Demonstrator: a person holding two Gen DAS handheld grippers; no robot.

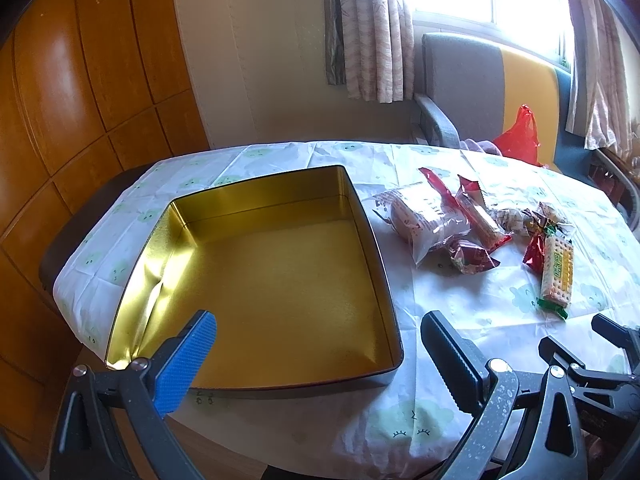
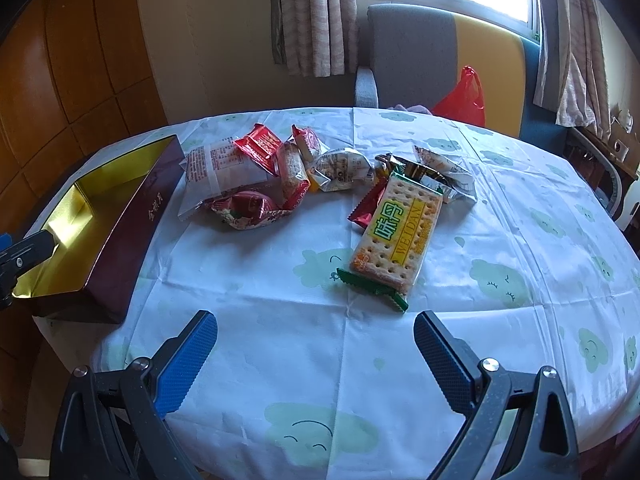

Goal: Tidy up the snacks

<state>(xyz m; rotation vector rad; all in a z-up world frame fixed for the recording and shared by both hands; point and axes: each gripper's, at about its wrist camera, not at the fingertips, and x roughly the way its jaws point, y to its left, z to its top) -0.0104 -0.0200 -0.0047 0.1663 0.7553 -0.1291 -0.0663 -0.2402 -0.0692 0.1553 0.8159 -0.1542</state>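
Observation:
An empty tin box with a gold inside and dark red outside sits on the table's left. A pile of wrapped snacks lies to its right, also seen in the right wrist view. A cracker pack with a green end lies nearest, also in the left wrist view. My left gripper is open and empty over the tin's near edge. My right gripper is open and empty above the cloth, short of the cracker pack.
The round table wears a white cloth with green cloud prints. A grey and yellow chair with a red plastic bag stands behind it. A wooden cabinet is at the left.

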